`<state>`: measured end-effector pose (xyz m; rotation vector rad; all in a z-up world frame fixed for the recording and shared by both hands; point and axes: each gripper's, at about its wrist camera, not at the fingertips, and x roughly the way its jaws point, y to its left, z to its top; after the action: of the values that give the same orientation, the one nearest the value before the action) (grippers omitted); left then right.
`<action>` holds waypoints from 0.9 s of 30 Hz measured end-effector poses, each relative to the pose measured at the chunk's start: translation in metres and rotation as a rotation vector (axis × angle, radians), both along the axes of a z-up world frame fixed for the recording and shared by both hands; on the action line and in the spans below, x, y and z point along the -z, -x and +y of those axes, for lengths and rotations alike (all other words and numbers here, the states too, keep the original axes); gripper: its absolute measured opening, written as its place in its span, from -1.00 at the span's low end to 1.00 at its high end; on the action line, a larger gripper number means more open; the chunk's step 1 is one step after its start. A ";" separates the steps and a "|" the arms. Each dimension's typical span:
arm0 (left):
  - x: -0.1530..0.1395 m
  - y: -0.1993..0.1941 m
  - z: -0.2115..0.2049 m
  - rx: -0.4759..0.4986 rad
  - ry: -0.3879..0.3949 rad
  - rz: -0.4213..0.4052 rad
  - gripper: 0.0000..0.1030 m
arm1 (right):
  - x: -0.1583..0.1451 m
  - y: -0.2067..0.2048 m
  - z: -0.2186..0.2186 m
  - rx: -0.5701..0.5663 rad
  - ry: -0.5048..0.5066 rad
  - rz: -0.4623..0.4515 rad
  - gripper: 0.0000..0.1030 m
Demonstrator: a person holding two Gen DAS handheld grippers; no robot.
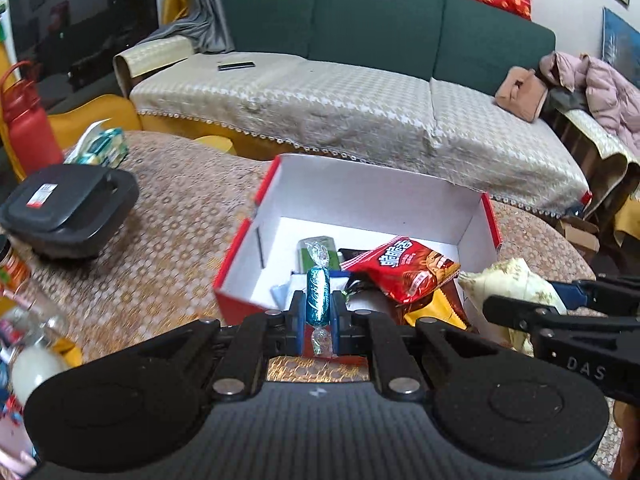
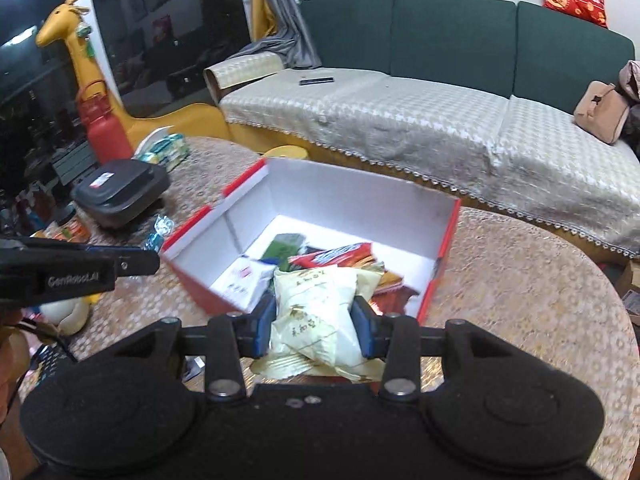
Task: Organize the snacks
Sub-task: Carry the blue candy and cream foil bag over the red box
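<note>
A red cardboard box [image 1: 236, 252] with a white inside stands open on the patterned table, holding several snack packets, among them a red packet [image 1: 404, 268]. My left gripper [image 1: 318, 304] is shut on a teal foil-wrapped candy [image 1: 317, 294], held above the box's near edge. In the right wrist view the same box [image 2: 446, 240] lies ahead, and my right gripper [image 2: 316, 320] is shut on a cream snack packet [image 2: 316, 304] over the box's near side. That packet [image 1: 512, 284] and the right gripper's fingers [image 1: 576, 292] show at the right of the left wrist view.
A black lidded container [image 1: 68, 208], a red bottle [image 1: 28, 128] and a green tissue pack [image 1: 102, 148] sit at the table's left. Loose candies [image 2: 160, 228] lie left of the box. A green sofa [image 1: 360, 32] with a beige cover stands behind the table.
</note>
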<state>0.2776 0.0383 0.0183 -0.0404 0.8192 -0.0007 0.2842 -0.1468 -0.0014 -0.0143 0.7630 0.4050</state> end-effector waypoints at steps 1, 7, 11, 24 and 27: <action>0.003 -0.006 -0.002 0.005 -0.003 0.007 -0.77 | 0.002 -0.006 0.000 0.005 0.004 0.000 -0.22; 0.027 -0.034 -0.011 0.020 -0.016 0.053 -0.77 | 0.016 -0.034 -0.006 0.031 0.019 0.012 -0.22; 0.042 -0.051 -0.015 0.024 -0.029 0.087 -0.77 | 0.027 -0.054 -0.007 0.041 0.032 0.027 -0.22; 0.080 -0.075 -0.024 0.052 -0.063 0.167 -0.77 | 0.053 -0.075 0.001 0.008 0.064 0.066 -0.21; 0.079 -0.075 -0.023 0.051 -0.049 0.172 -0.77 | 0.054 -0.076 -0.001 0.005 0.057 0.087 -0.21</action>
<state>0.3527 0.0154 -0.0608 0.0266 0.9915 -0.0258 0.3605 -0.1475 -0.0552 -0.0479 0.8603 0.3806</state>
